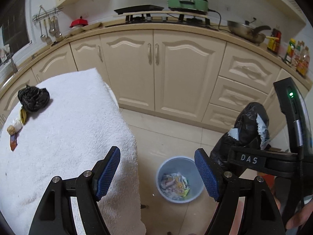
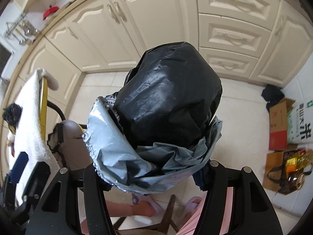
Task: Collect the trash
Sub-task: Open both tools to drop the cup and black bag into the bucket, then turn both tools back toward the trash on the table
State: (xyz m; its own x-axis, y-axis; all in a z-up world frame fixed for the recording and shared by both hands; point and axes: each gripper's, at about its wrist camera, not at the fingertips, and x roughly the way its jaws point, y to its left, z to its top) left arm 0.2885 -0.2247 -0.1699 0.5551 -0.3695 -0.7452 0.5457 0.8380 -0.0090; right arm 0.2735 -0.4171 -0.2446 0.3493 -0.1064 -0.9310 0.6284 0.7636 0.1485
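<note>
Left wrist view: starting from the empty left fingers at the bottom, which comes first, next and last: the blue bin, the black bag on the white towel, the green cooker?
1. Blue bin: on the floor, just beyond the left gripper.
2. Black bag: far left, on the white towel.
3. Green cooker: up on the counter, at the back.
</note>
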